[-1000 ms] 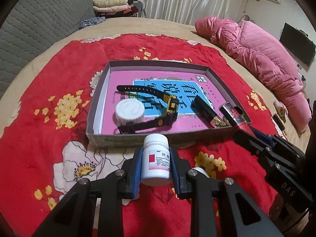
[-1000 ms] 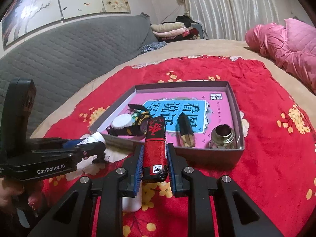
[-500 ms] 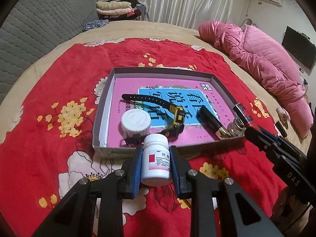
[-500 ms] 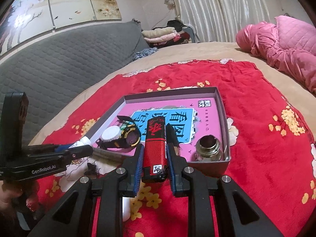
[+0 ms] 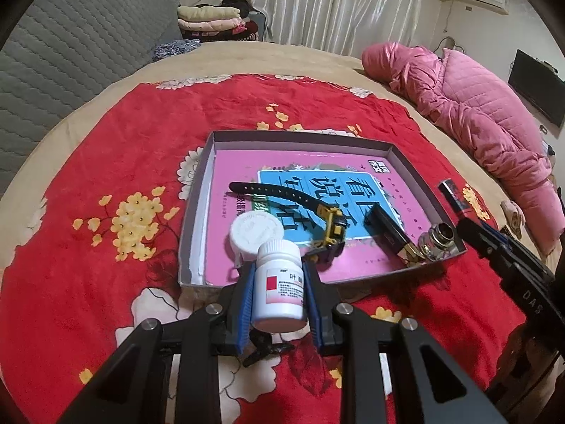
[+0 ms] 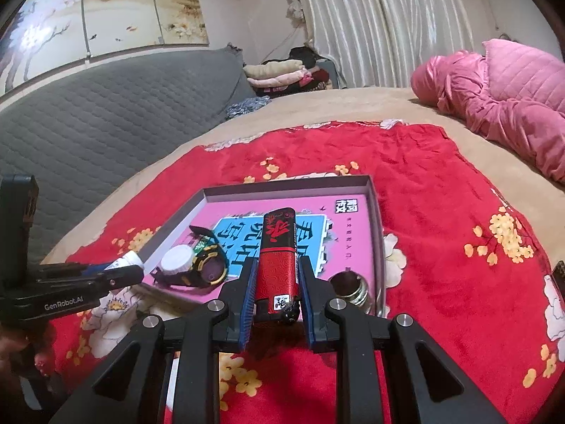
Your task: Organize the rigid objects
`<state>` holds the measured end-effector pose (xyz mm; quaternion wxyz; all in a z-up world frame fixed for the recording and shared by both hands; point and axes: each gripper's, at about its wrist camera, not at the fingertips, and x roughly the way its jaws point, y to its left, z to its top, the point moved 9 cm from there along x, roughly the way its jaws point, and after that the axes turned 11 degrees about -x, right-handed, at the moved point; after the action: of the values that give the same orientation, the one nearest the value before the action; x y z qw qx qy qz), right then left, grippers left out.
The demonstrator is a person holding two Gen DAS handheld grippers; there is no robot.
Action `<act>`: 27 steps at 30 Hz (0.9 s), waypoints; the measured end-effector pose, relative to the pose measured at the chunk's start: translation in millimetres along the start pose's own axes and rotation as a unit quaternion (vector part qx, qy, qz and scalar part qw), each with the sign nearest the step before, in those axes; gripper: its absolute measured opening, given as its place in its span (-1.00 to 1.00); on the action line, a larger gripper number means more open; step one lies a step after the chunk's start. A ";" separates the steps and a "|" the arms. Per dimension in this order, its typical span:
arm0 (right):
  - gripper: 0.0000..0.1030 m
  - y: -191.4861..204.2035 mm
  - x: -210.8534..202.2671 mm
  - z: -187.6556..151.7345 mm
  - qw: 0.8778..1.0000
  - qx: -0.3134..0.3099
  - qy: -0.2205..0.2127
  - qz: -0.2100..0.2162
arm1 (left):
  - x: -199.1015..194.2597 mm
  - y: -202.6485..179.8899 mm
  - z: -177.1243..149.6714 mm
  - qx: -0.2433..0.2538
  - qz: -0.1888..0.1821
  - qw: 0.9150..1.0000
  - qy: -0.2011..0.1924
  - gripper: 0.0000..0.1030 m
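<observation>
**Two grippers, each holding an item, at the near edge of a shallow tray**

Left wrist view: the left gripper (image 5: 279, 296) had its jaws clenched on a white pill bottle (image 5: 280, 284), held upright just over the near wall of a grey tray (image 5: 197, 208). Inside the tray, lined with a pink book cover, lay a white cap (image 5: 256, 230) close behind the bottle, a black and yellow watch (image 5: 330, 224), a dark lipstick-like tube (image 5: 388, 229) and a small glass jar (image 5: 438, 236) in the right near corner. The far half of the tray floor was bare. The tray sat on a red floral cloth (image 5: 106, 247) spread over a bed.

Right wrist view: the right gripper (image 6: 277, 291) had its jaws clenched on a red and black box (image 6: 277, 251), held above the tray's near edge, between the watch (image 6: 204, 268) and the jar (image 6: 348, 282). The left gripper (image 6: 123, 270) was at the tray's left near corner.
</observation>
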<state>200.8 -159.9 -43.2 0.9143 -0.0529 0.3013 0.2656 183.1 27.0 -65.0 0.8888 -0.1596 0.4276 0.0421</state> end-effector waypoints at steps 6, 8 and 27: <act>-0.55 -5.3 0.5 2.9 1.000 0.004 -0.003 -0.002 | 1.6 6.8 9.2 -0.007 0.004 1.000 -0.005 -0.47; -0.55 -5.3 0.0 2.9 1.000 0.005 -0.004 -0.002 | 3.0 9.3 14.0 -0.010 0.006 1.000 -0.008 -0.47; -0.55 -7.4 22.1 -4.9 1.000 0.007 0.020 -0.005 | 47.5 3.4 24.0 -0.008 0.009 1.000 0.008 -0.47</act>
<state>217.1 -157.5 -60.5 0.9098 -0.0537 0.3207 0.2579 230.3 35.0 -88.5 0.8837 -0.1627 0.4356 0.0525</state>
